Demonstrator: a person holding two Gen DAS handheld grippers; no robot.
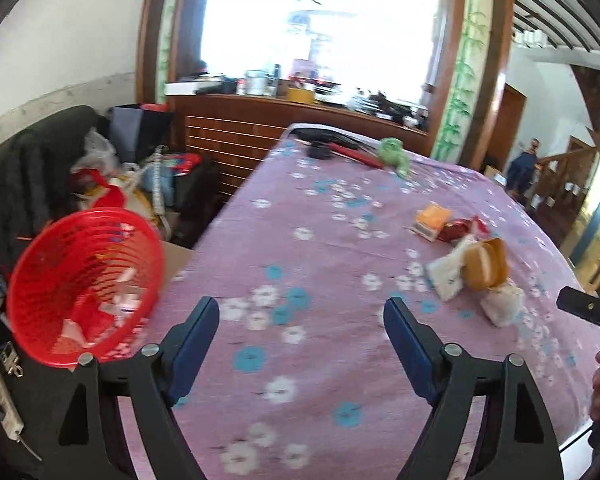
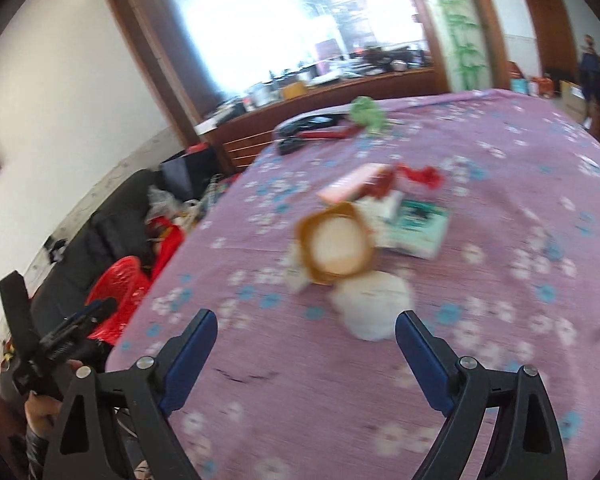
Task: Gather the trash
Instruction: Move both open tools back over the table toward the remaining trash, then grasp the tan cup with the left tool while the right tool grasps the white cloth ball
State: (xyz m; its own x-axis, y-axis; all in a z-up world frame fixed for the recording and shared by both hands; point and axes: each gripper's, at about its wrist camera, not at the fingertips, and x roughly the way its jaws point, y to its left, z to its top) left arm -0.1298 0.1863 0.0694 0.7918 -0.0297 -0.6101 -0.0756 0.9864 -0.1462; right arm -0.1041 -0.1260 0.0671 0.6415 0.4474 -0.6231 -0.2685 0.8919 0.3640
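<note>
A pile of trash lies on the purple flowered tablecloth (image 1: 320, 248): a brown paper cup on its side (image 1: 486, 264) (image 2: 336, 242), a crumpled white tissue (image 1: 502, 302) (image 2: 374, 300), a white wrapper (image 1: 446, 276), a red wrapper (image 1: 460, 229) (image 2: 420, 174), an orange packet (image 1: 432, 218) and a teal-and-white packet (image 2: 418, 226). A red plastic basket (image 1: 84, 284) (image 2: 118, 290) holding some scraps tilts at the table's left edge. My left gripper (image 1: 302, 330) is open and empty above the cloth, between basket and pile. My right gripper (image 2: 306, 342) is open and empty, just short of the tissue.
At the table's far end lie a green cloth (image 1: 394, 152), a red stick (image 1: 360, 156) and a black object (image 1: 320, 150). A dark sofa with clutter (image 1: 40, 168) stands left of the table. A wooden counter (image 1: 260, 120) runs behind.
</note>
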